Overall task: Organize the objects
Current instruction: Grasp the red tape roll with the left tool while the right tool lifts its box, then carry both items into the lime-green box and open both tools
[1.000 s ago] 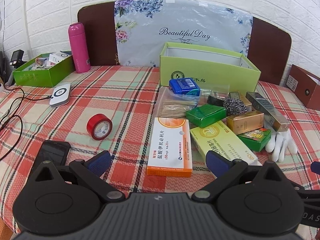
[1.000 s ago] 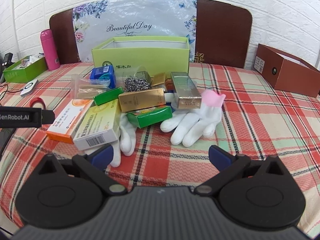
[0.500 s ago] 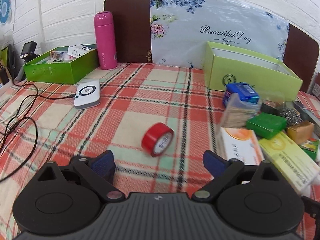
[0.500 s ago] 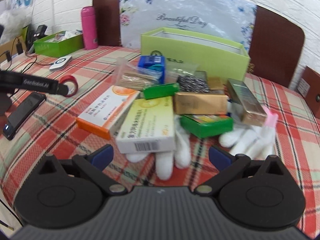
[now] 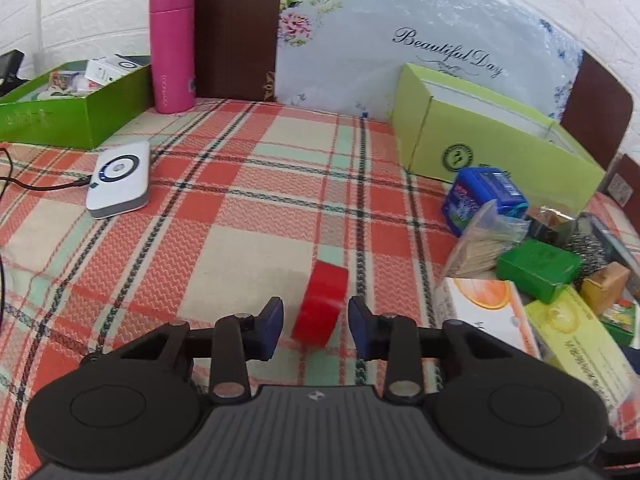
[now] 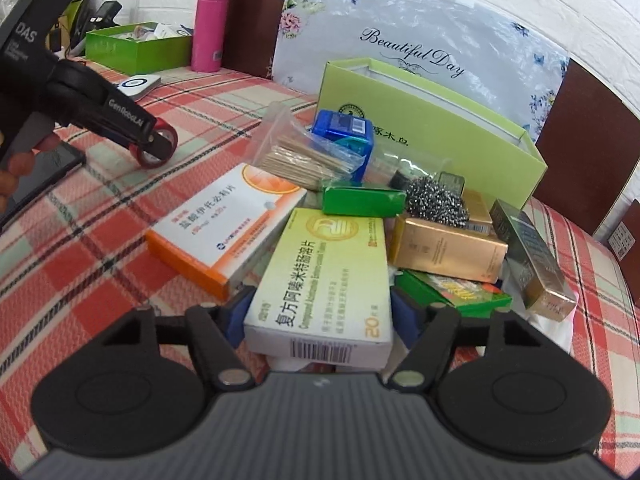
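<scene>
Motion-blurred red tape roll (image 5: 320,300), white gloves (image 6: 548,320) mostly buried under boxes, phone (image 6: 44,172) behind left gripper (image 6: 154,146).

Left gripper (image 5: 315,322) low over the table, fingers (image 5: 269,326) narrowly parted; right gripper (image 6: 322,316) low, fingers wider apart.

Bright, even indoor light, soft shadows, strong fisheye bending at dark-vignetted edges — red tape (image 5: 320,300) motion-blurred, mild glare on plastic backdrop (image 6: 420,40).

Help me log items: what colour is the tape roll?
Red tape roll, clearest in the left wrist view.
</scene>
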